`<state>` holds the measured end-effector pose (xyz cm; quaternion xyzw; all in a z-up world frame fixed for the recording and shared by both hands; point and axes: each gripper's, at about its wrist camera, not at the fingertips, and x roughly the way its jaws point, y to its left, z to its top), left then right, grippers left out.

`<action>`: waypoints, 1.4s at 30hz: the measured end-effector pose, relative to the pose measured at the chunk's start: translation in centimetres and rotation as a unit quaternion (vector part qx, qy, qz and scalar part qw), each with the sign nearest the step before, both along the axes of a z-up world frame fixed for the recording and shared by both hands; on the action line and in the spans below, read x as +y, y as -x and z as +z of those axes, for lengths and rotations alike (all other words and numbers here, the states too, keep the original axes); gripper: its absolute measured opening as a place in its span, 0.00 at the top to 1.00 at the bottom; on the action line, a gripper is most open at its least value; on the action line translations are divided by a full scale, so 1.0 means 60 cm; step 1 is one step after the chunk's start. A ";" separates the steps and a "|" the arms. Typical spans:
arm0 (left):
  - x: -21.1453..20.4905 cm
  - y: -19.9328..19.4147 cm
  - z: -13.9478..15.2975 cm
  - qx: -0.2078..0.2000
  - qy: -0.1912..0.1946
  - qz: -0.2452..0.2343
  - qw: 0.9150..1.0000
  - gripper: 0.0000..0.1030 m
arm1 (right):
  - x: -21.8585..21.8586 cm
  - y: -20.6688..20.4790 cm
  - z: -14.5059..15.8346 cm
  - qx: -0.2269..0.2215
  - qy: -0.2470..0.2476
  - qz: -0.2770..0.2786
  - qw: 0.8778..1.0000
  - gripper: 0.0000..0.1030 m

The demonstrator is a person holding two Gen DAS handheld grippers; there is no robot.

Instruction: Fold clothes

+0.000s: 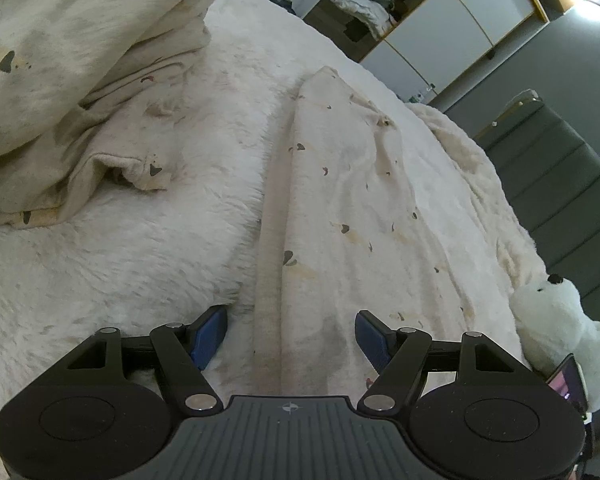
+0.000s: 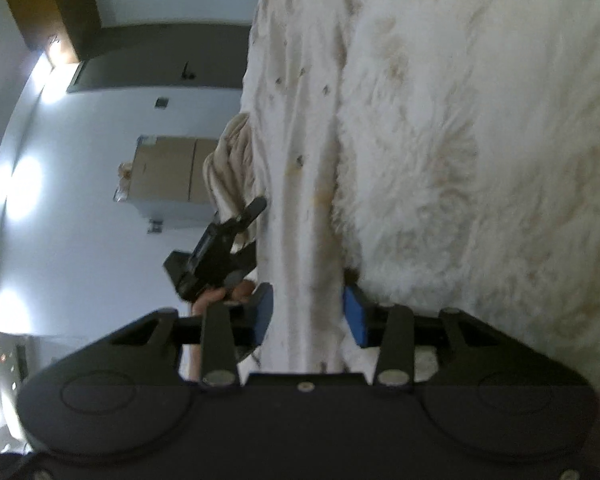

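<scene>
A cream garment with small dark prints lies flat on the white fluffy blanket, its ribbed band running toward me. My left gripper is open just above it, and the band and cloth edge lie between its blue pads untouched. In the right wrist view, rolled sideways, the same garment runs between the blue pads of my right gripper. The jaws stand apart on either side of the cloth, and I see no squeeze. A hand holds the other gripper just left of the garment.
A pile of cream printed clothes sits at the upper left of the bed. A white plush bear and a phone lie at the bed's right edge by the grey headboard. An open wardrobe stands beyond.
</scene>
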<state>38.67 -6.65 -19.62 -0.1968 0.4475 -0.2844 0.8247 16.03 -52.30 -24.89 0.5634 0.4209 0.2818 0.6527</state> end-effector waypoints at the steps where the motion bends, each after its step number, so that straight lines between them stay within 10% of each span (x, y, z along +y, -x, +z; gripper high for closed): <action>1: -0.001 0.002 0.000 -0.003 -0.003 0.000 1.000 0.35 | 0.003 -0.001 0.000 -0.001 0.001 0.006 1.000 0.63; 6: -0.005 0.009 -0.001 -0.012 -0.012 0.000 1.000 0.34 | 0.000 -0.002 0.004 -0.010 -0.016 0.009 1.000 0.92; 11: -0.004 0.006 -0.003 -0.010 -0.008 0.000 1.000 0.32 | -0.010 0.000 0.011 -0.017 -0.005 0.008 1.000 0.99; 27: -0.003 0.006 0.000 -0.013 -0.015 -0.010 1.000 0.32 | 0.015 0.019 0.057 -0.035 0.168 0.082 0.982 0.92; 42: 0.029 0.054 0.009 0.025 0.007 -0.029 0.999 0.32 | 0.091 0.126 0.052 0.015 0.145 0.077 0.986 0.73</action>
